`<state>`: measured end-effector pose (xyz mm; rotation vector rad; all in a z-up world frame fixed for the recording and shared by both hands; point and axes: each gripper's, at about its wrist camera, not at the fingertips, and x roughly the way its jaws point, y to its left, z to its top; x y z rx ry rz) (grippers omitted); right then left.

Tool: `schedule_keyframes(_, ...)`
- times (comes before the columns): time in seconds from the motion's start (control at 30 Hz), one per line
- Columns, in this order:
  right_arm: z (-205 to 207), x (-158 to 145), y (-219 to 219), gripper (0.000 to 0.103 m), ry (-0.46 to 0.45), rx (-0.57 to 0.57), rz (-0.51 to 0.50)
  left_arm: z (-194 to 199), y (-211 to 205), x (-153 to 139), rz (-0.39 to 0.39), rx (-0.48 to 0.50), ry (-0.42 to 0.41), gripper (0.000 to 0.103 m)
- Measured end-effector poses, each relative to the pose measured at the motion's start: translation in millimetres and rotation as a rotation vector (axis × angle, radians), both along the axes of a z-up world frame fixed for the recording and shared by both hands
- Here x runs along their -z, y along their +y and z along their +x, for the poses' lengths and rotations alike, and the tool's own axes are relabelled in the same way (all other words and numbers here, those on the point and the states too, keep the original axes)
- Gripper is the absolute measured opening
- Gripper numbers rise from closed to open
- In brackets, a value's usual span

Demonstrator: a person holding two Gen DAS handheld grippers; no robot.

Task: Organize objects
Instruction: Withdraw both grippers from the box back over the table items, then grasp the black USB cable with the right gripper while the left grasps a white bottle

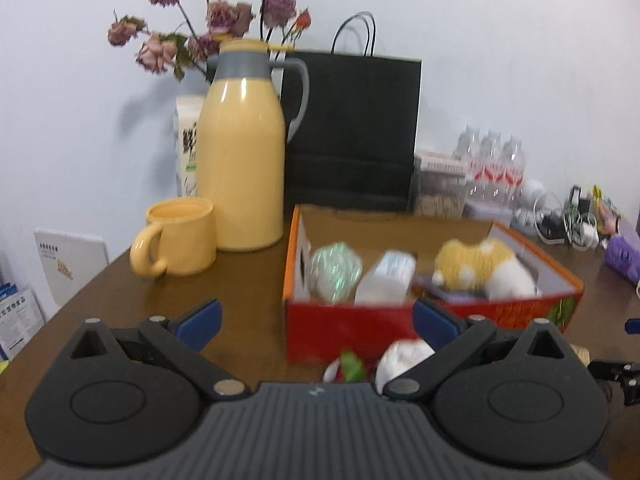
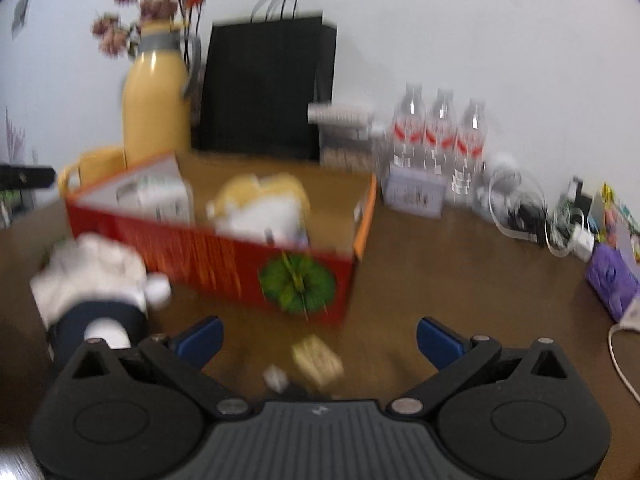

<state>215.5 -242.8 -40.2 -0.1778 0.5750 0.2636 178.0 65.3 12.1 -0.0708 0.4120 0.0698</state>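
A red cardboard box [image 1: 352, 330] [image 2: 224, 256] sits open on the brown table. Inside it lie a shiny green pouch [image 1: 334, 266], a white packet [image 1: 386, 276] and a yellow and white plush toy [image 1: 480, 266] [image 2: 264, 204]. A white plush toy [image 1: 404, 356] [image 2: 96, 276] lies on the table just in front of the box. My left gripper [image 1: 316, 320] is open just before the box, above that toy. My right gripper [image 2: 318, 338] is open and empty over a small tan packet [image 2: 318, 360] and a small white piece [image 2: 275, 376] on the table.
A yellow thermos jug [image 1: 240, 160], a yellow mug [image 1: 180, 236] and dried flowers [image 1: 216, 20] stand behind the box on the left. A black paper bag [image 1: 352, 128], water bottles [image 2: 440, 136], cables [image 2: 528, 212] and a purple pack [image 2: 612, 280] line the back and right.
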Motion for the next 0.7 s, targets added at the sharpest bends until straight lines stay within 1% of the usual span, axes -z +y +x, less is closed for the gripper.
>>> schedule_keyframes(0.1, -1.3, 9.2, -8.3, 0.103, 0.041, 0.006, -0.012, -9.9, 4.2, 9.5, -0.019, -0.008, 0.039, 0.103)
schedule_keyframes(0.17, -2.7, 12.9, -11.5, 0.103, 0.062, 0.01, 0.005, -16.5, 5.2, 14.6, -0.031, -0.014, 0.059, 0.103)
schedule_keyframes(0.37, 1.4, 18.2, -4.2, 0.102, 0.1, 0.006, 0.068, -29.0, 1.0, 13.9, -0.05, -0.017, 0.058, 0.103)
schedule_keyframes(0.4, 3.0, 19.0, -1.5, 0.099, 0.107, 0.011, 0.08, -30.4, -0.4, 13.7, -0.053, -0.016, 0.057, 0.103)
schedule_keyframes(0.43, 4.3, 19.5, 1.1, 0.092, 0.11, 0.018, 0.081, -32.1, -2.1, 13.8, -0.056, -0.014, 0.057, 0.103)
schedule_keyframes(0.47, 5.4, 19.9, 2.7, 0.087, 0.113, 0.022, 0.079, -33.2, -4.1, 13.8, -0.058, -0.009, 0.058, 0.103)
schedule_keyframes(0.5, 6.4, 21.5, 4.8, 0.078, 0.12, 0.018, 0.075, -34.5, -6.1, 13.7, -0.06, -0.006, 0.058, 0.103)
schedule_keyframes(0.57, 5.7, 22.0, 7.1, 0.072, 0.115, 0.006, 0.082, -36.3, -8.8, 13.8, -0.063, -0.002, 0.059, 0.103)
schedule_keyframes(0.6, 4.6, 21.5, 8.0, 0.062, 0.111, 0.001, 0.083, -37.5, -9.7, 13.9, -0.066, 0.0, 0.059, 0.103)
schedule_keyframes(0.63, 3.5, 20.8, 8.4, 0.049, 0.106, -0.003, 0.085, -39.1, -10.7, 13.9, -0.068, 0.001, 0.06, 0.103)
schedule_keyframes(0.7, 1.5, 19.9, 9.4, 0.039, 0.098, -0.013, 0.085, -40.9, -12.4, 14.2, -0.07, 0.002, 0.061, 0.103)
